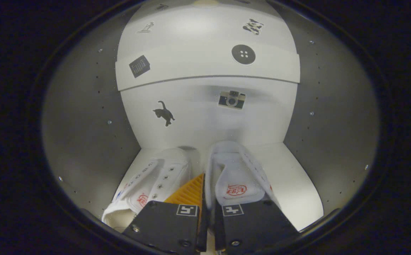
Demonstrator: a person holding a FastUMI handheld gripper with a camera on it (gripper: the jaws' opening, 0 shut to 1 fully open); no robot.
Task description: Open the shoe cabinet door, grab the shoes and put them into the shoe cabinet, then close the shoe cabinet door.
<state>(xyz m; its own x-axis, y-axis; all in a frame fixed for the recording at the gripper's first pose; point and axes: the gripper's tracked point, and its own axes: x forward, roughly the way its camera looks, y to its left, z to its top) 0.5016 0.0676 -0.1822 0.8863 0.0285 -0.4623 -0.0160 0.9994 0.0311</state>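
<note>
I am looking into the open shoe cabinet (205,117), whose white back panel carries small stickers. Two white lace-up shoes stand side by side on its floor (297,184), toes toward the back. The left shoe (155,177) lies just left of my fingers. My gripper (208,193) is shut on the right shoe (240,170): one finger sits outside its left wall, between the two shoes, and the other reaches inside its opening, with the wall pinched between them.
Grey side walls (85,134) with rows of small holes close in on both sides. A white tilted panel (205,67) hangs across the upper back. Bare floor lies right of the right shoe.
</note>
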